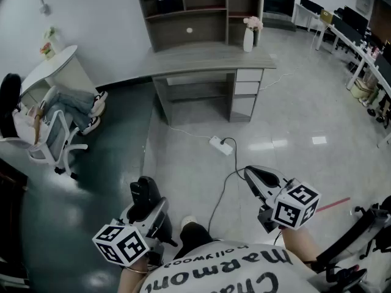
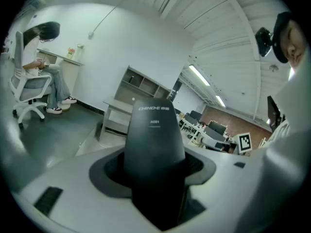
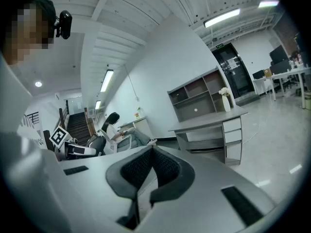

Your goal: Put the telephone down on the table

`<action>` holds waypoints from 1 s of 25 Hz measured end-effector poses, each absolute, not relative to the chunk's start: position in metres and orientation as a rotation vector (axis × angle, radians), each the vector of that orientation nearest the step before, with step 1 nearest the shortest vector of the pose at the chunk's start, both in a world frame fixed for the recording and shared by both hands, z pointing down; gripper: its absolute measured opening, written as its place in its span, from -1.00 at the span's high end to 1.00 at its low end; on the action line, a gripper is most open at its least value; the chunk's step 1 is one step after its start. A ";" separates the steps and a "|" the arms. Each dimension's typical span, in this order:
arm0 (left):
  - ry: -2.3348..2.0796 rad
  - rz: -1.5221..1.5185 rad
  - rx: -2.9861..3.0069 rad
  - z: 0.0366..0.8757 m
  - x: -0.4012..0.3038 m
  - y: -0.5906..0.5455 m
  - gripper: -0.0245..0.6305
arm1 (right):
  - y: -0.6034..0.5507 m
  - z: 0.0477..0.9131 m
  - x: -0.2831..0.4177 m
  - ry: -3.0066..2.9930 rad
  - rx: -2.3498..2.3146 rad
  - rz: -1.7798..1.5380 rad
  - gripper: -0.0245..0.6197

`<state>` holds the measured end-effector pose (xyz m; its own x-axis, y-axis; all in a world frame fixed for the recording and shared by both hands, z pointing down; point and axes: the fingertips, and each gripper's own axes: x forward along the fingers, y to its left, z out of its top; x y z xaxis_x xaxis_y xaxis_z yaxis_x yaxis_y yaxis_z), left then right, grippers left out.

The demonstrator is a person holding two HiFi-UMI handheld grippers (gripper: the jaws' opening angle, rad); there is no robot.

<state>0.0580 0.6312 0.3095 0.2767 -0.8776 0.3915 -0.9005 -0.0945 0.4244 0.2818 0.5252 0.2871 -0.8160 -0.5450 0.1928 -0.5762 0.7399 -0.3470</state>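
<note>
The left gripper [image 1: 148, 214] is clamped on a black phone [image 2: 154, 144] — upright, held in the air, marked "CHINO-E" above a small code too fine to read surely. The shirt [image 1: 226, 273] shows "Marmon" upside down. The right gripper [image 1: 259, 177] has its jaws together, empty — the tabletop [image 1: 208, 58] stands well ahead.

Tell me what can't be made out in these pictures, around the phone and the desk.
- Black telephone handset: in the left gripper view its lower end is hidden between the jaws of the left gripper. The head view shows only its upper part.
- Grey desk: in the head view its top is too far off to show small items.
- Small white object on the desk's shelf: too small in the head view to identify.
</note>
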 end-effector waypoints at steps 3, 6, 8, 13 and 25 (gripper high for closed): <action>-1.592 0.043 1.958 0.307 0.056 0.631 0.09 | 0.525 0.285 0.280 -2.856 0.919 0.602 0.89; -1.589 0.040 1.959 0.306 0.052 0.631 0.09 | 0.524 0.285 0.277 -2.851 0.927 0.604 0.89; -1.585 0.038 1.959 0.308 0.046 0.629 0.09 | 0.522 0.287 0.272 -2.847 0.934 0.611 0.89; -1.575 0.017 1.955 0.314 0.021 0.616 0.09 | 0.513 0.291 0.254 -2.835 0.955 0.635 0.89; -1.512 0.044 2.031 0.303 -0.076 0.553 0.09 | 0.461 0.284 0.160 -2.775 1.094 0.635 0.89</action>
